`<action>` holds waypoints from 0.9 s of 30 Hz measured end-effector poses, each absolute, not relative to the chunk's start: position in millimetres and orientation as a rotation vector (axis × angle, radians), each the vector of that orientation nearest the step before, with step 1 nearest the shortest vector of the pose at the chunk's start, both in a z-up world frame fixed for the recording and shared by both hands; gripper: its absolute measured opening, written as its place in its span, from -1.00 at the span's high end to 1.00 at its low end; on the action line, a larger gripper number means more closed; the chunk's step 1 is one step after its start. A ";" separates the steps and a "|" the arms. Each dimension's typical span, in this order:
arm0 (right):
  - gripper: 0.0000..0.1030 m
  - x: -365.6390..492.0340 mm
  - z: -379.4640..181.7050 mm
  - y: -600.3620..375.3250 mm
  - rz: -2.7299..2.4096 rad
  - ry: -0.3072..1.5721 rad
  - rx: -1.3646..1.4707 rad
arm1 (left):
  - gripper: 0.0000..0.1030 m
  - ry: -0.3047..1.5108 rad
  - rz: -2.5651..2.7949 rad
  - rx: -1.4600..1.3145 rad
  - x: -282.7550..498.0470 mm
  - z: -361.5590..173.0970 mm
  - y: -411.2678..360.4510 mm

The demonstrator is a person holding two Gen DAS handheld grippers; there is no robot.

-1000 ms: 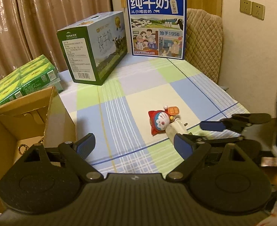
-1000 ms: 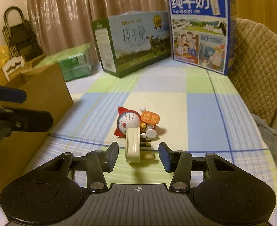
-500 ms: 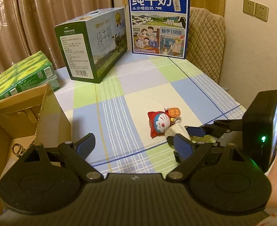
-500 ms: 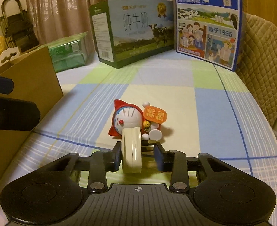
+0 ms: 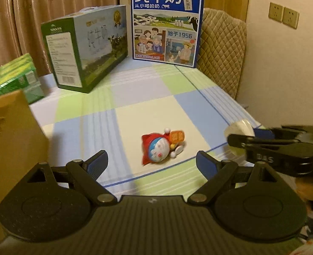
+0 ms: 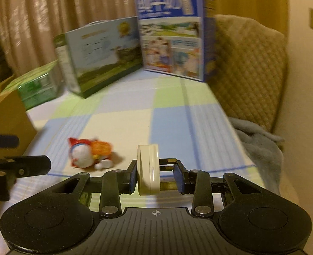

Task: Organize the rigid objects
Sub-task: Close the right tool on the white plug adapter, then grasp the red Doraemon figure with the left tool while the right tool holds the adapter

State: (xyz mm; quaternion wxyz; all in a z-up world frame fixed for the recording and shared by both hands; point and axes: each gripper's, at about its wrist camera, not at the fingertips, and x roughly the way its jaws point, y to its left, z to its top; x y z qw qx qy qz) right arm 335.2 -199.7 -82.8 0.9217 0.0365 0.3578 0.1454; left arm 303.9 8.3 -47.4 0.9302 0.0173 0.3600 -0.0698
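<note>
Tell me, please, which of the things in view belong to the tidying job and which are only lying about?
Job: white plug adapter, clamped in the right gripper; cartoon cat figurine lying on the cloth, ahead of the open left gripper; cardboard box, probably the bin.

Lying about: green milk carton, blue milk carton, green packs, quilted chair.
</note>
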 end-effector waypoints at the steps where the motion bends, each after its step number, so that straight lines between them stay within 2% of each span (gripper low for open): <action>1: 0.37 336.3 -83.7 -203.8 0.287 0.740 0.086 | -0.70 0.734 -0.137 0.030 307.6 -52.5 7.1; 3: 0.37 337.9 -85.9 -207.9 0.275 0.746 0.091 | -0.68 0.719 -0.137 0.010 315.8 -64.8 5.5; 5: 0.37 340.0 -87.2 -209.7 0.272 0.748 0.095 | -0.56 0.723 -0.126 0.024 325.4 -77.4 3.2; 12: 0.37 343.3 -89.6 -211.2 0.283 0.752 0.138 | -0.35 0.720 -0.132 0.036 353.5 -107.9 3.1; 15: 0.37 344.4 -91.6 -205.9 0.296 0.760 0.136 | -0.21 0.701 -0.150 0.023 358.6 -111.5 1.9; 19: 0.37 344.5 -92.4 -203.9 0.298 0.763 0.145 | 0.13 0.715 -0.193 -0.003 362.0 -114.3 1.3; 21: 0.37 344.7 -91.4 -204.2 0.298 0.760 0.151 | 0.15 0.720 -0.196 -0.008 360.7 -113.8 -0.6; 22: 0.37 344.5 -90.8 -204.6 0.297 0.758 0.154 | 0.24 0.722 -0.198 -0.012 359.1 -113.3 -0.9; 27: 0.37 345.3 -88.7 -206.0 0.295 0.757 0.162 | 0.24 0.737 -0.185 -0.025 343.0 -111.0 -2.2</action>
